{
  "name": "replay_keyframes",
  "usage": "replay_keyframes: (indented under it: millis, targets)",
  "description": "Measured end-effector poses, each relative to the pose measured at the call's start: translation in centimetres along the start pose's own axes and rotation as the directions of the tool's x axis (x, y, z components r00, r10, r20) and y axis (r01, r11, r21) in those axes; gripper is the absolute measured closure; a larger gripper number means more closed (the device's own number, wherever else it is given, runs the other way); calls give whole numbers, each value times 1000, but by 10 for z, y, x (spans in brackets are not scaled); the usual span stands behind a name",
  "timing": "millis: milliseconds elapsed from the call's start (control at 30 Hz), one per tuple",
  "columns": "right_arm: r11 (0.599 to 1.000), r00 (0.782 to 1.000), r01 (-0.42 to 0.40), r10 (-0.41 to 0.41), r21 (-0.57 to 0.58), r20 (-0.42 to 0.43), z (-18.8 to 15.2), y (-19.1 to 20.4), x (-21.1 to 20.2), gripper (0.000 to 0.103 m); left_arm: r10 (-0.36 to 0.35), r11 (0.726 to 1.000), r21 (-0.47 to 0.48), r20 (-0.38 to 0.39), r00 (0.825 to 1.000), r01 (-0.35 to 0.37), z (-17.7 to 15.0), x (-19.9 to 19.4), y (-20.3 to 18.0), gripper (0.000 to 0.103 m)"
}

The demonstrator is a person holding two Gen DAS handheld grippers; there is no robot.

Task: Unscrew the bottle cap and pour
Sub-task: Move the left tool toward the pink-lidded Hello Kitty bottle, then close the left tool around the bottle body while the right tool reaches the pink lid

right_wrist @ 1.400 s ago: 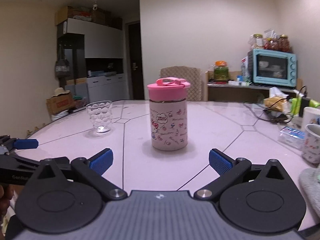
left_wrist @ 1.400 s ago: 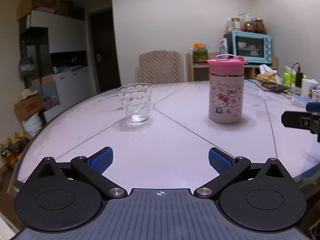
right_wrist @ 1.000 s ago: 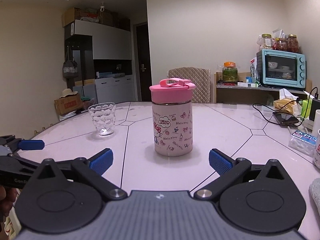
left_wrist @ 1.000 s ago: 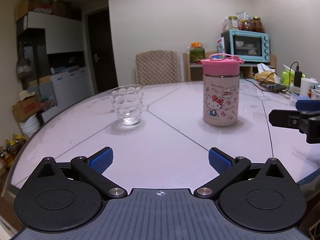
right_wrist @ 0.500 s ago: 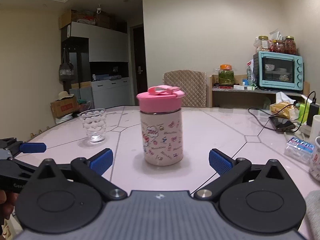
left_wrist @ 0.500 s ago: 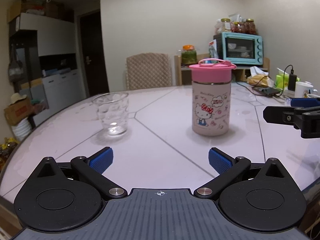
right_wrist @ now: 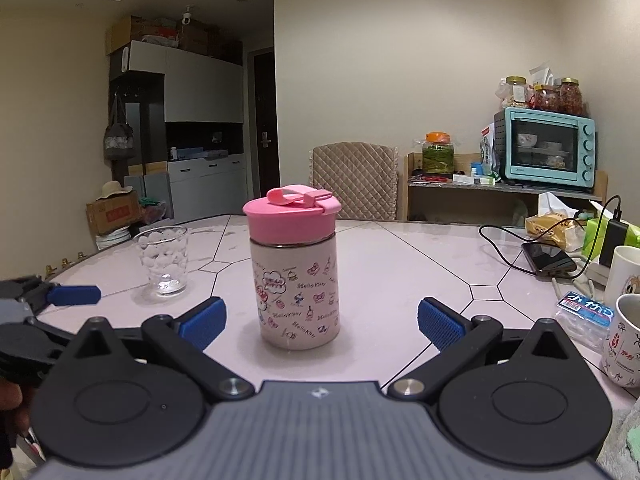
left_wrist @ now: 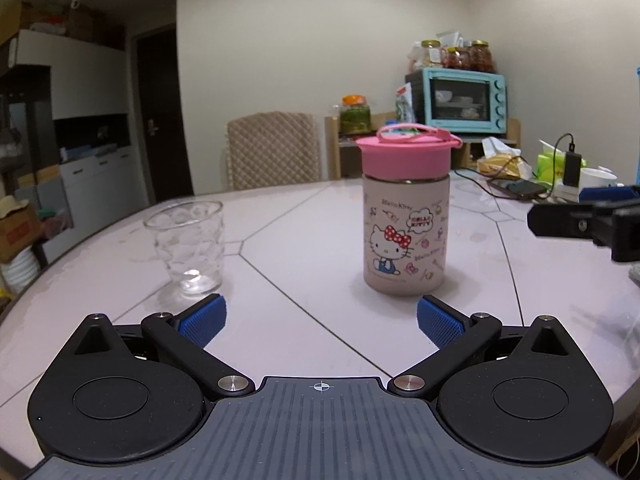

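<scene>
A squat bottle [left_wrist: 405, 236] with cartoon-cat print and a pink screw cap [left_wrist: 404, 158] stands upright on the pale table [left_wrist: 312, 248]. In the right wrist view the bottle [right_wrist: 298, 292] is just ahead, its cap [right_wrist: 290, 220] closed with a folded loop handle. An empty clear glass [left_wrist: 186, 246] stands to its left, also the glass [right_wrist: 163, 260]. My left gripper [left_wrist: 320, 318] is open, short of the bottle. My right gripper [right_wrist: 320, 320] is open with the bottle just beyond its blue pads. Each gripper shows at the edge of the other's view.
Mugs [right_wrist: 628, 344], a plastic packet [right_wrist: 586, 314], a phone on a cable [right_wrist: 548, 260] and a charger crowd the table's right side. A padded chair [right_wrist: 354, 182] stands behind the table. A shelf with a blue toaster oven [right_wrist: 546, 148] and jars lines the back wall.
Both grippers have moved closer to the bottle, which now looks larger in both views. The left view has swung so the bottle sits nearer its centre. Both stay open.
</scene>
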State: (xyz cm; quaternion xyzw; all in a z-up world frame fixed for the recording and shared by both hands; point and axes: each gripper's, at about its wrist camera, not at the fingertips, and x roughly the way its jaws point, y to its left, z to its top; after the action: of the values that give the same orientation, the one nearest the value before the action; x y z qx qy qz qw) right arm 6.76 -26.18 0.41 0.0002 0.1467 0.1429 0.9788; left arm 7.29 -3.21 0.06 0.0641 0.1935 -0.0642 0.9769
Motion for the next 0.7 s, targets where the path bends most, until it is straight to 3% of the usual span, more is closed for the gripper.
replay_keyframes:
  millis: [700]
  targets:
    - [999,1000,11,-12,46,21,14,0,36,0,-174,982,74,20,985,172,14,48,7,0]
